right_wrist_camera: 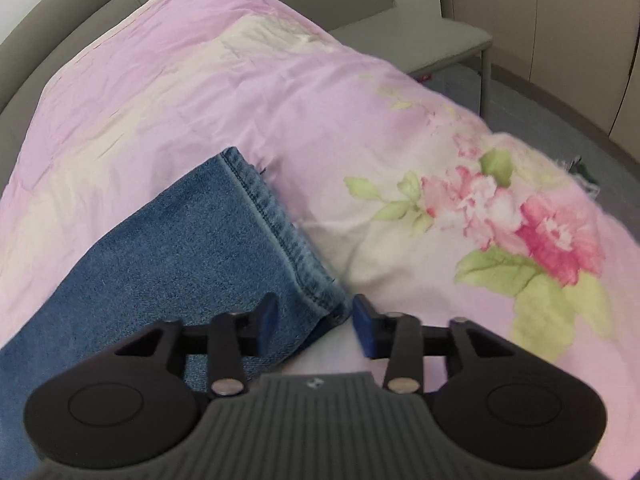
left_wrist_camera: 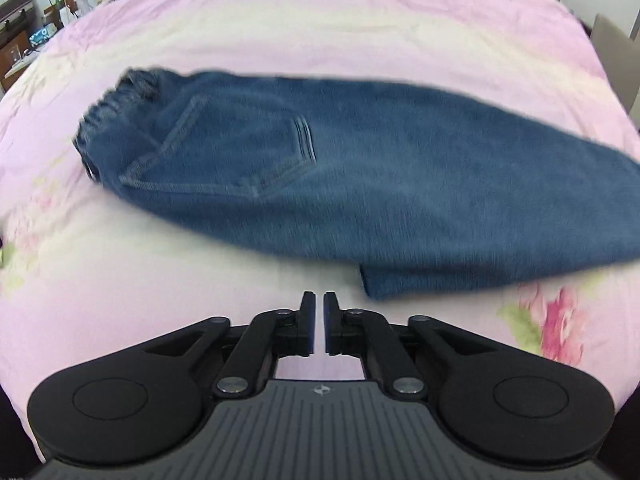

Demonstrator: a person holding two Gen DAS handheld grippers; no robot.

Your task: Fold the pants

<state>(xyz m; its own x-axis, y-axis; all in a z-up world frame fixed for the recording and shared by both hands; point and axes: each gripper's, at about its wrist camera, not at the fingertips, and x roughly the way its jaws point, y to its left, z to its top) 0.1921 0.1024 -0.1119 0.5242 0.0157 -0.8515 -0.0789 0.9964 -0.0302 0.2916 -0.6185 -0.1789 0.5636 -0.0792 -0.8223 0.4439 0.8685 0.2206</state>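
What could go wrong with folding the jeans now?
The right gripper is open around just the hem corner of the jeans, so it might pinch too little and lose it. The left gripper is shut on nothing, off the denim, so the waistband end may slide on the pink bedspread.
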